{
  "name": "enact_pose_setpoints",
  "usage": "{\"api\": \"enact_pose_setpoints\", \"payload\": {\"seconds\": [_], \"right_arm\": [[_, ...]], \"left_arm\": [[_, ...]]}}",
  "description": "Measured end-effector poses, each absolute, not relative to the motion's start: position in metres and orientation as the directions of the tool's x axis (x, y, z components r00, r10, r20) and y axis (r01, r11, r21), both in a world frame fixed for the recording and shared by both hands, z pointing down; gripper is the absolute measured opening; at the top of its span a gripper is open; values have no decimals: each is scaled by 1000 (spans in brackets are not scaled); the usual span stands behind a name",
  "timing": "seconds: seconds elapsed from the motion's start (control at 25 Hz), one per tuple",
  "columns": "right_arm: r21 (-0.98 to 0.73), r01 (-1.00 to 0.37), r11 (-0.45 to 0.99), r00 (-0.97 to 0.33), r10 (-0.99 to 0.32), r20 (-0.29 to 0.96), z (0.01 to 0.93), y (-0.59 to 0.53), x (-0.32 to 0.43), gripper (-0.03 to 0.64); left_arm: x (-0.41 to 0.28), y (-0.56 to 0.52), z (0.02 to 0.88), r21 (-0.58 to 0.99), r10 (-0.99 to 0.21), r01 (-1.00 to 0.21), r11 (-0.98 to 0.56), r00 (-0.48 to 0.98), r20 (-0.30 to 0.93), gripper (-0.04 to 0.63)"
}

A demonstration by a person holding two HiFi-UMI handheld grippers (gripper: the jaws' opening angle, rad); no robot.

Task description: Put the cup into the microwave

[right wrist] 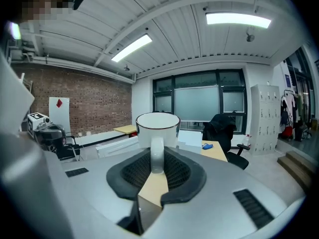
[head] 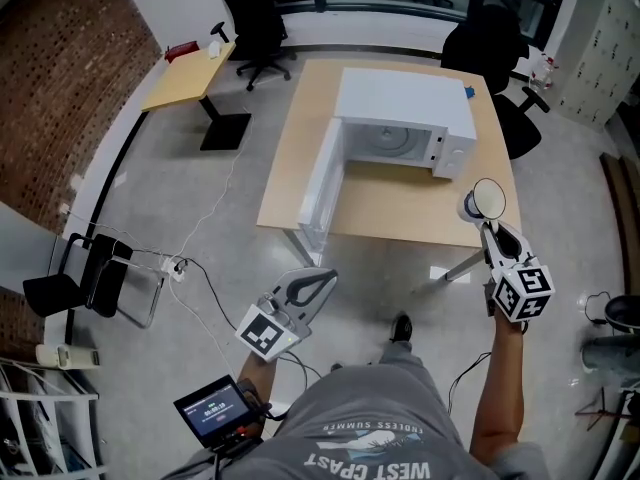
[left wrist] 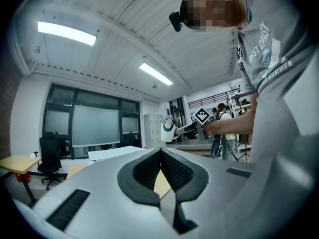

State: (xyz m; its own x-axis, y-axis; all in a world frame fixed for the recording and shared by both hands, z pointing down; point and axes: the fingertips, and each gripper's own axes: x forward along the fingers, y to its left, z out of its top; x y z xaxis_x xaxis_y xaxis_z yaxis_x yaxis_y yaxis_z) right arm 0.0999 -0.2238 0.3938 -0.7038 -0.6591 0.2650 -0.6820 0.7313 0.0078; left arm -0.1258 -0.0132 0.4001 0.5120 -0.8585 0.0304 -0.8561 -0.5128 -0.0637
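The white microwave (head: 405,108) stands on a light wooden table (head: 400,208) with its door (head: 322,180) swung open toward me. In the head view my right gripper (head: 487,224) is over the table's near right corner. It is shut on the handle of a white cup (head: 488,199), which it holds upright. The right gripper view shows the cup (right wrist: 157,127) just past the jaws, which clamp its handle (right wrist: 157,156), and the microwave (right wrist: 193,137) behind it. My left gripper (head: 322,278) hangs over the floor in front of the table. Its jaws meet at the tips (left wrist: 160,151) with nothing between them.
Black office chairs (head: 495,43) stand behind the table, and another (head: 262,23) stands at a small yellow desk (head: 190,78) at far left. Cables (head: 200,268) trail over the grey floor. A folded black chair (head: 85,278) is at the left, and a small screen (head: 213,406) is near my feet.
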Motion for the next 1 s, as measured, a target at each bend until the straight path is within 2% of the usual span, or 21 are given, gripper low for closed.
{"api": "enact_pose_setpoints", "payload": {"seconds": [0.6,1.0], "right_arm": [[59,-616,786,-754,-609,247,351,-111,40,67],[50,-560,827,-785,-549,289,368,-123,-4,67]], "left_arm": [[-153,74,377,-101,-837,-834,-542,547,-30,20],[-161,78,385,-83,-847,-844,-529,532,-10,20]]}}
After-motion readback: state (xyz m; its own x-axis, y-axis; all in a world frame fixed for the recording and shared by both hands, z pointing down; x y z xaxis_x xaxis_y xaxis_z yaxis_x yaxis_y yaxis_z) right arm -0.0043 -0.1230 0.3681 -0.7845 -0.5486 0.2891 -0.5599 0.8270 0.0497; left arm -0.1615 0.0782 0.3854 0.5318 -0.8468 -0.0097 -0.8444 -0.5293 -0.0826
